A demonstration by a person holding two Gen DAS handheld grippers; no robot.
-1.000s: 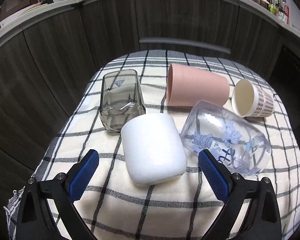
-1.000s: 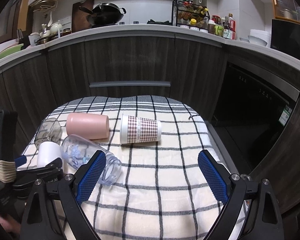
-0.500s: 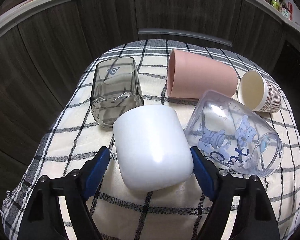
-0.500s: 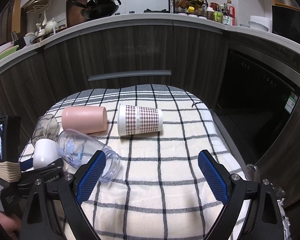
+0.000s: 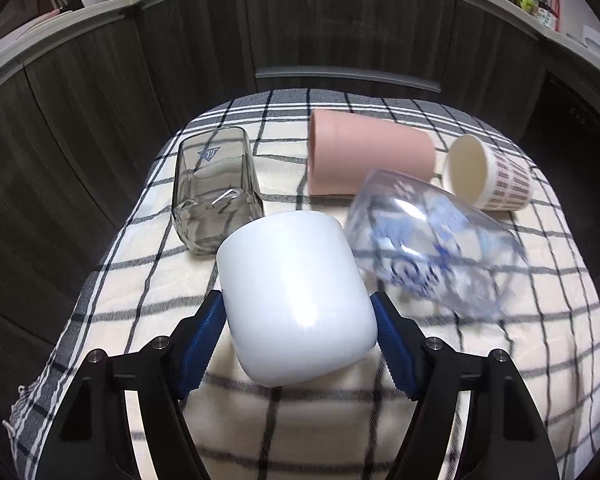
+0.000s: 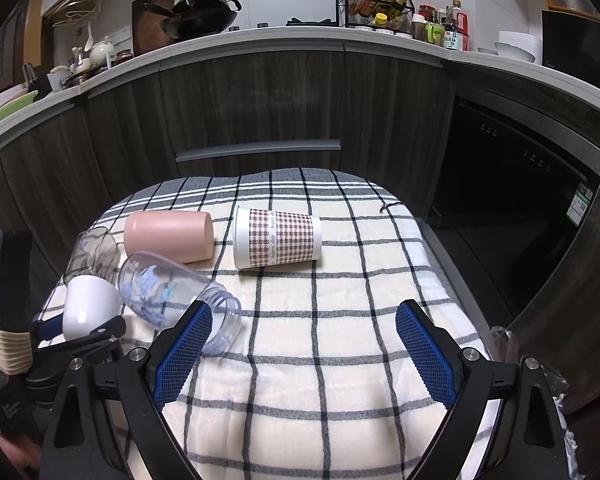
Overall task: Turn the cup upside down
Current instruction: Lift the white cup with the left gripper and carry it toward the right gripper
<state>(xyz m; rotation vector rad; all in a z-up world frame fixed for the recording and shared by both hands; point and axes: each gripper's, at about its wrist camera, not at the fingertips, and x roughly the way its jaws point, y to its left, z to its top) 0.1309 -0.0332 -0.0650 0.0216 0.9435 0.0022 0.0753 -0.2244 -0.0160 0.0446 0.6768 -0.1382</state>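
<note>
So your left gripper (image 5: 296,336) clamps the squat white ceramic cup (image 5: 296,300), lying on its side on the checked cloth (image 5: 300,432) (grasp done, flip not). Your right gripper (image 6: 300,354) hangs wide apart, holding nothing.

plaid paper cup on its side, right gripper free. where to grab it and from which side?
Grip the plaid paper cup across its patterned mid-wall, coming down from above with the open right gripper. It lies on the checked cloth with its wide rim toward the pink cup, so front and back walls are exposed. Squeeze lightly; paper probably crushes.
</note>
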